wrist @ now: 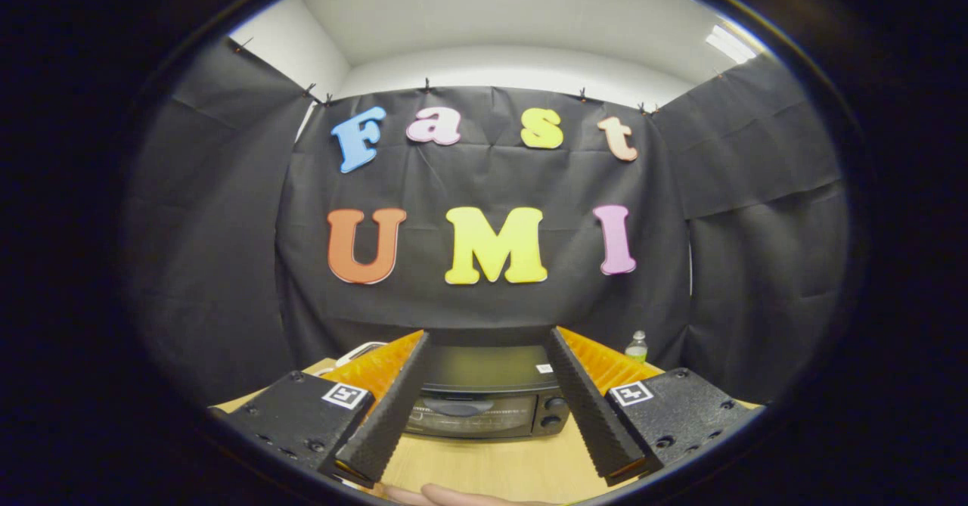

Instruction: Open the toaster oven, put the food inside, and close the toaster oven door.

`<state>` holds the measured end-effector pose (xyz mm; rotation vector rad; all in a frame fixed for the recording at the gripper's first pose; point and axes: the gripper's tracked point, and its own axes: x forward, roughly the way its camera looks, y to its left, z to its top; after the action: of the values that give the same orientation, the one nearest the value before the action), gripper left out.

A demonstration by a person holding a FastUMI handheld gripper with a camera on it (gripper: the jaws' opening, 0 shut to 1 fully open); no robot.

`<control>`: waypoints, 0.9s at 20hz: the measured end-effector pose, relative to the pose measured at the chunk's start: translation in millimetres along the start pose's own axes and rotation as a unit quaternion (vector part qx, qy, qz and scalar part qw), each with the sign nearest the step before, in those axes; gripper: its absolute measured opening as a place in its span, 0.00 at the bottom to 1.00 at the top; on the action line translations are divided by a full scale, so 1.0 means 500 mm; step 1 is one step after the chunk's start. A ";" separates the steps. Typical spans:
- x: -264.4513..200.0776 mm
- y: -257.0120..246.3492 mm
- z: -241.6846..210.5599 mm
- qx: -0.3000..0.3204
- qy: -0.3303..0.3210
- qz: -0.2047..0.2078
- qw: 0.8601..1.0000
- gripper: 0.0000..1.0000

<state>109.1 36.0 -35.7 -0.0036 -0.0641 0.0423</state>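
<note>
Hand-held gripper (488, 343) spread wide and empty, lined up on the closed toaster oven (484, 396) ahead, seemingly to reach its door

A light wooden table (491, 464) carries a black toaster oven (484, 396), its door closed. A small clear bottle (637, 347) stands behind the oven, and a white object (361, 351), possibly a plate, lies alongside it.
</note>
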 end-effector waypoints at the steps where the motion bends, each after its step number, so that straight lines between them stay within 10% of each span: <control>1: 0.025 0.004 -0.014 0.004 0.005 0.000 1.000 1.00; 18: 0.291 0.036 -0.328 0.019 0.136 -0.008 0.990 1.00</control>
<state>264.0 59.8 -190.1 0.0300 0.2094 0.0259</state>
